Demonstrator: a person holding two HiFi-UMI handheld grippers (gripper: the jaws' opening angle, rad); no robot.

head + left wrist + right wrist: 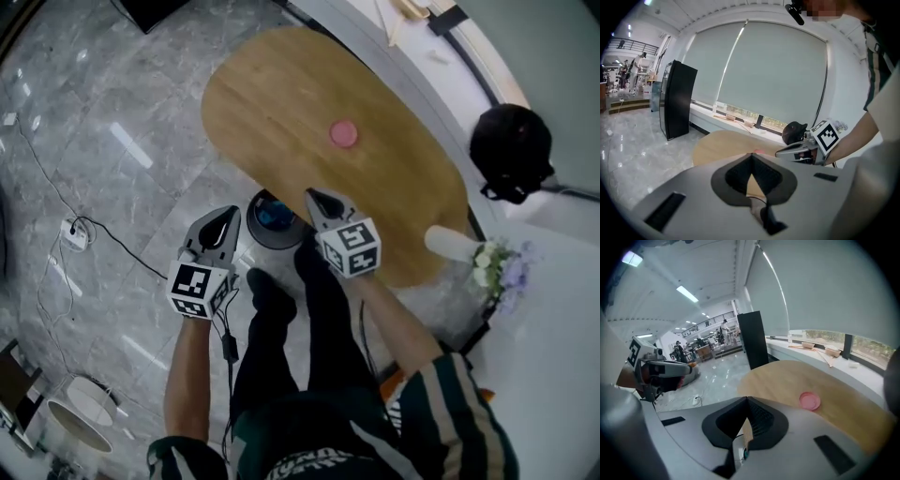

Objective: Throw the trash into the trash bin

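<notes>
Head view: left gripper (pixel 228 214) and right gripper (pixel 314 195) side by side near edge of table (pixel 281 84), both pointing toward it. Jaws of each pressed together with nothing between, same in both gripper views. Pink round trash (pixel 343 133) flat on mid-table, well apart from both grippers. Dark bin (pixel 272 217) on floor (pixel 112 122) at table's near edge, between the two gripper tips, blue inside. Black object (pixel 511 150) and flowers (pixel 497 262) past table's right end. Power strip (pixel 75 234) with cable at left.
</notes>
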